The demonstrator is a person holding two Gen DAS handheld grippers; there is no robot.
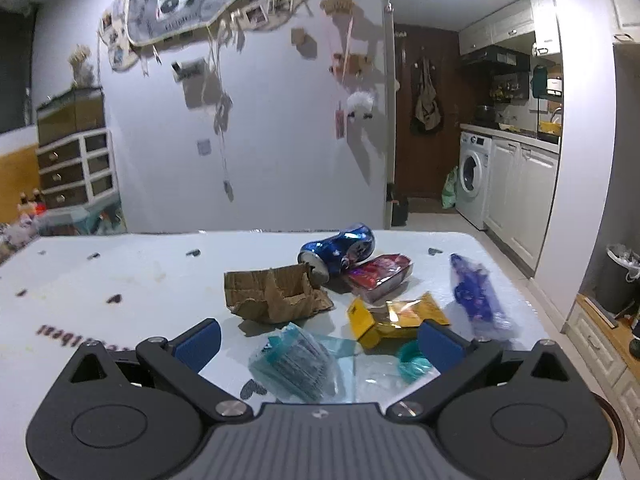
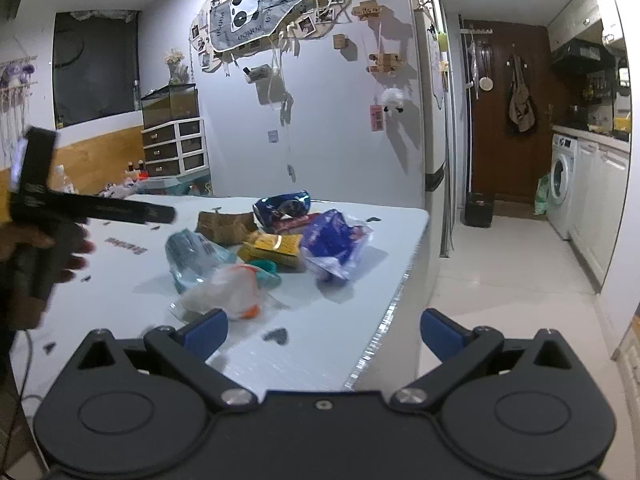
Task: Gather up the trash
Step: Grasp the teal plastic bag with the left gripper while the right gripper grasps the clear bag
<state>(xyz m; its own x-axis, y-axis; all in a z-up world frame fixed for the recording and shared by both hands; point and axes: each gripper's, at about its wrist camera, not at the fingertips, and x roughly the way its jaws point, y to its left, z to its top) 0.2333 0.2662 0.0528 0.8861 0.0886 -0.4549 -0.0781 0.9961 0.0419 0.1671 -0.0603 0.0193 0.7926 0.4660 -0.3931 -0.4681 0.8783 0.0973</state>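
Observation:
A pile of trash lies on the white table (image 1: 100, 280). My left gripper (image 1: 320, 344) is open just above a teal plastic wrapper (image 1: 292, 368), which sits between its fingers without touching them. Beyond it lie torn cardboard (image 1: 272, 292), a crushed blue can (image 1: 340, 250), a red packet (image 1: 380, 274), a yellow packet (image 1: 396, 316), a teal cap (image 1: 412, 360) and a purple wrapper (image 1: 476, 296). My right gripper (image 2: 324, 334) is open and holds nothing, over the table's near right edge, short of a white-and-orange plastic bag (image 2: 228, 288) and the purple wrapper (image 2: 332, 244).
A grey lined trash bin (image 1: 622, 276) stands on the floor to the right, beside low wooden drawers. A hand (image 2: 60, 248) holds a black device at the left of the right wrist view. The table edge (image 2: 400, 288) drops to tiled floor. A washing machine (image 1: 474, 180) stands in the kitchen.

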